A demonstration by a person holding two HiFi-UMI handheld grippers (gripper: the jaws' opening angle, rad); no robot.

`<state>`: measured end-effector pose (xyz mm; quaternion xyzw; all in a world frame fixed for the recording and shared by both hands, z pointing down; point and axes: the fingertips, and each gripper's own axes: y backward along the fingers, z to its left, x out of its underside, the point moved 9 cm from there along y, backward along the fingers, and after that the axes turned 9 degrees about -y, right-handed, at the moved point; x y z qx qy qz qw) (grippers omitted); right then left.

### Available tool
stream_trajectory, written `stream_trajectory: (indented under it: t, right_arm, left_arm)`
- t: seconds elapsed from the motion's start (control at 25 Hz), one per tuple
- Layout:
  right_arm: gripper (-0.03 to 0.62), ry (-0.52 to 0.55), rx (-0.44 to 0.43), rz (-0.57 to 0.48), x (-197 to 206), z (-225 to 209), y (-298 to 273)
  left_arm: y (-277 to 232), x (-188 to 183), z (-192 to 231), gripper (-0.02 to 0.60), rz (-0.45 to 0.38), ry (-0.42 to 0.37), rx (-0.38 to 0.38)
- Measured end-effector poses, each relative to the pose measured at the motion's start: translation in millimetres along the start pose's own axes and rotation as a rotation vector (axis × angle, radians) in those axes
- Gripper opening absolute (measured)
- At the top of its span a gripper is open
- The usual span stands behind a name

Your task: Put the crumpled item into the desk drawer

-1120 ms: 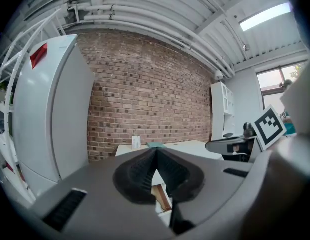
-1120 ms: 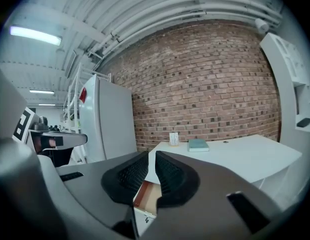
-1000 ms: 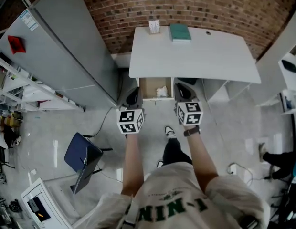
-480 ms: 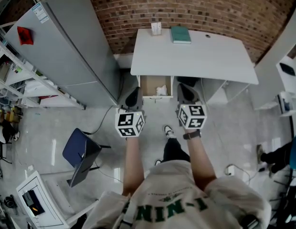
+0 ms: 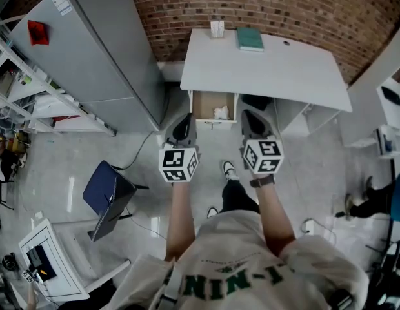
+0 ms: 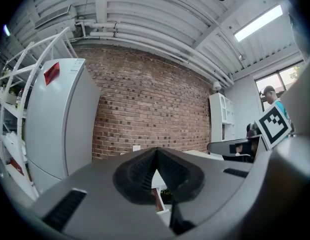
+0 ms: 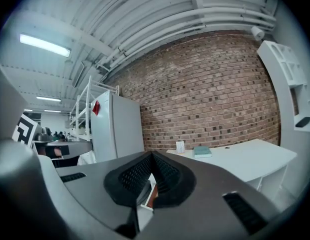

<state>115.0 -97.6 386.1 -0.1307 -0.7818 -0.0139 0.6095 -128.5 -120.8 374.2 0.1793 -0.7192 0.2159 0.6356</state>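
1. Left gripper [image 5: 184, 117] and right gripper [image 5: 248, 115]: fingers pressed together, empty; the crumpled white wad [image 5: 220, 113] lies in the open drawer [image 5: 199, 106] ahead of them.
2. Pushing off-centre could skew the drawer, leaving it ajar.

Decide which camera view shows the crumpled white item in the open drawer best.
The head view: it looks down into the open drawer, where the crumpled item lies at the right. Both gripper views show only a sliver of the drawer past their own jaws; the item is hidden.
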Motion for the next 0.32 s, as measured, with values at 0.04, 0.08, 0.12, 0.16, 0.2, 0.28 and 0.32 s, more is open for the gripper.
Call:
stream_trajectory:
  t: [0.04, 0.08, 0.12, 0.16, 0.2, 0.28, 0.32]
  right_arm:
    - [0.005, -0.005, -0.002, 0.008, 3, 0, 0]
    - [0.005, -0.009, -0.004, 0.014, 5, 0, -1]
    - [0.005, -0.012, -0.004, 0.019, 6, 0, -2]
    - [0.005, -0.013, -0.003, 0.026, 8, -1, -4]
    - [0.004, -0.015, 0.0, 0.035, 10, -2, -6]
    - [0.003, -0.023, 0.007, 0.052, 13, -8, -8]
    - [0.003, -0.028, 0.011, 0.061, 15, -11, -9]
  left_arm:
    - [0, 4, -1, -0.003, 0.009, 0.005, 0.001]
    - [0, 7, 0, -0.003, 0.016, 0.011, 0.002]
    - [-1, 9, 1, -0.003, 0.02, 0.017, 0.003]
    - [-2, 12, 2, -0.003, 0.024, 0.021, 0.004]
    - [-4, 15, 2, -0.003, 0.028, 0.026, 0.006]
    - [-11, 21, 2, -0.003, 0.042, 0.035, 0.018]
    - [-15, 25, 1, -0.003, 0.05, 0.041, 0.026]
